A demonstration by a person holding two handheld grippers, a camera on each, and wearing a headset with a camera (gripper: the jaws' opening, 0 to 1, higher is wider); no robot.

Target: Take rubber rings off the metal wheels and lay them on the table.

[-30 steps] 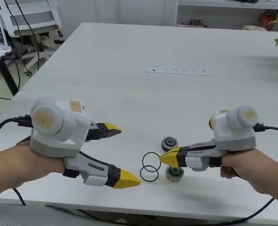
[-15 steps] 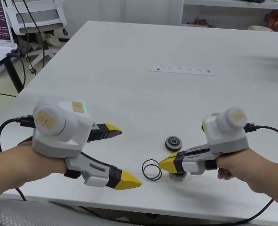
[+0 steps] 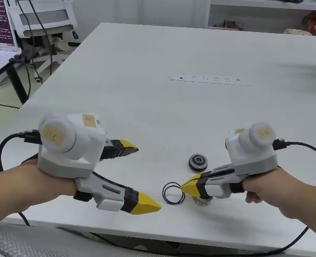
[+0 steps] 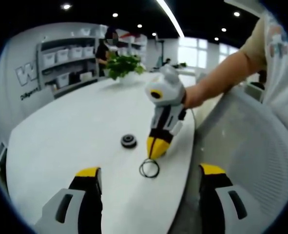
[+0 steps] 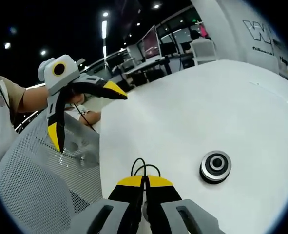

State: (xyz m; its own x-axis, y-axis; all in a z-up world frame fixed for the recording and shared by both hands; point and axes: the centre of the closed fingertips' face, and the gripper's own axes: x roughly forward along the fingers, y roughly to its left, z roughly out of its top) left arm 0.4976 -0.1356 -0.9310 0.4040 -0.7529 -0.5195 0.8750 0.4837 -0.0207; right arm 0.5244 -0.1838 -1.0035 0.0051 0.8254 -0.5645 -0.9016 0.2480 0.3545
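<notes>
1. The rubber rings (image 3: 172,193) lie flat on the worktop (image 3: 147,96) close to its front edge. They overlap, and there look to be two thin loops. They sit just clear of the wheels, which suits a laying-down spot where loose rubber will not be confused with what remains to strip.

2. The right tool (image 3: 187,186) has its jaws pressed together. Its yellow tips slant down to the near edge of the rings. In the right gripper view the loops run out from behind those tips, so I cannot tell whether rubber is caught between them. The low, slanted hold fits handling something thin and limp at worktop level.

3. One metal wheel (image 3: 202,201) sits under the right tool, mostly covered by it and just beside the rings. The second wheel (image 3: 198,161) lies flat a little further back, apart from both tools. The right gripper view shows a dark band round its rim, but I cannot tell whether that is a ring.

4. The left tool (image 3: 138,174) is empty, with its jaws spread wide. It is held off the worktop near the front edge and points toward the rings without touching them. I judge that it waits there to steady a wheel while the right tool peels.

5. A thin loop could cling to the tips when they part, so the release probably needs care.
</notes>
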